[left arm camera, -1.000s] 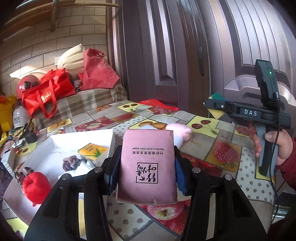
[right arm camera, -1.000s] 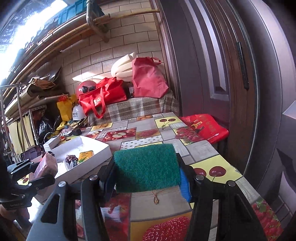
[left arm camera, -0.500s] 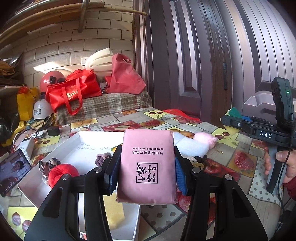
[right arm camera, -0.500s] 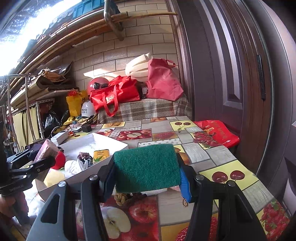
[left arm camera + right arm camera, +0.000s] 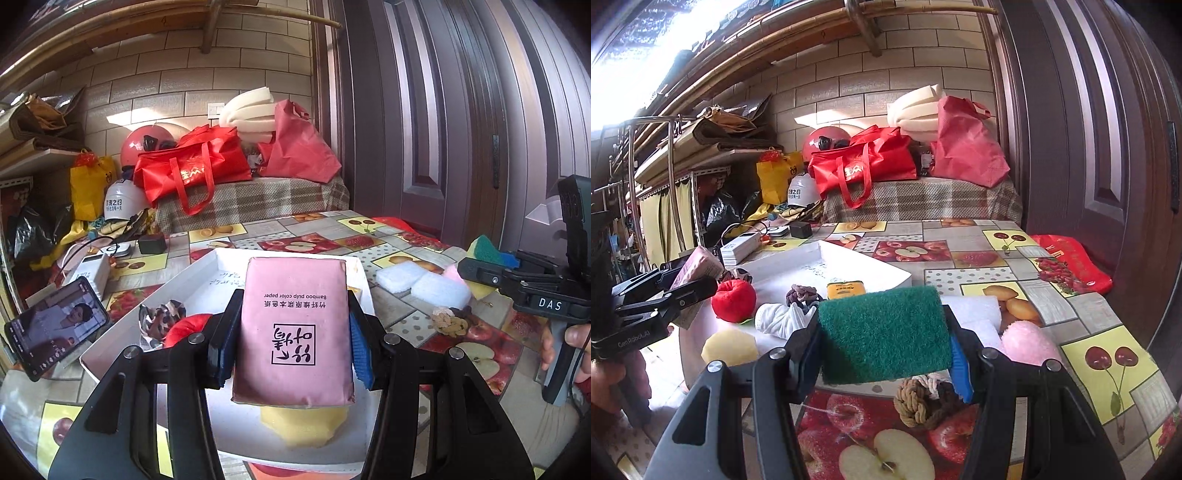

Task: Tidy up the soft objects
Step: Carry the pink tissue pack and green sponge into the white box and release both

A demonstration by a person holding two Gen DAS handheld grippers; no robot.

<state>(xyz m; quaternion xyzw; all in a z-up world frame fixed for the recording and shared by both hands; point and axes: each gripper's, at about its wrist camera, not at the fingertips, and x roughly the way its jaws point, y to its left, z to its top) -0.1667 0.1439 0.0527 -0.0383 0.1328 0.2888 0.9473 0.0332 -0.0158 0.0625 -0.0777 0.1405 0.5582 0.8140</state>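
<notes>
My left gripper (image 5: 291, 328) is shut on a pink tissue pack (image 5: 295, 325) and holds it above the white tray (image 5: 192, 280). My right gripper (image 5: 884, 334) is shut on a green scouring sponge (image 5: 882, 332), held above the table right of the tray (image 5: 871, 266). In the tray lie a red plush apple (image 5: 734, 298), a yellow sponge (image 5: 729, 347), a white cloth (image 5: 781, 319), a hair tie (image 5: 800, 293) and a yellow packet (image 5: 846, 288). On the table lie a pink pompom (image 5: 1028, 343), white pads (image 5: 421, 282) and a knotted rope (image 5: 919, 400). The left gripper also shows in the right wrist view (image 5: 683, 280).
A phone (image 5: 55, 332) leans at the table's left edge, with a power bank (image 5: 90, 271) and charger (image 5: 151, 243) behind it. Red bags (image 5: 192, 170) and helmets sit on a plaid bench beyond. A dark door (image 5: 461, 129) stands at the right.
Both grippers have swung left toward the tray. The tissue pack has moved from over the table to over the tray. The sponge has come closer to the tray's right edge.
</notes>
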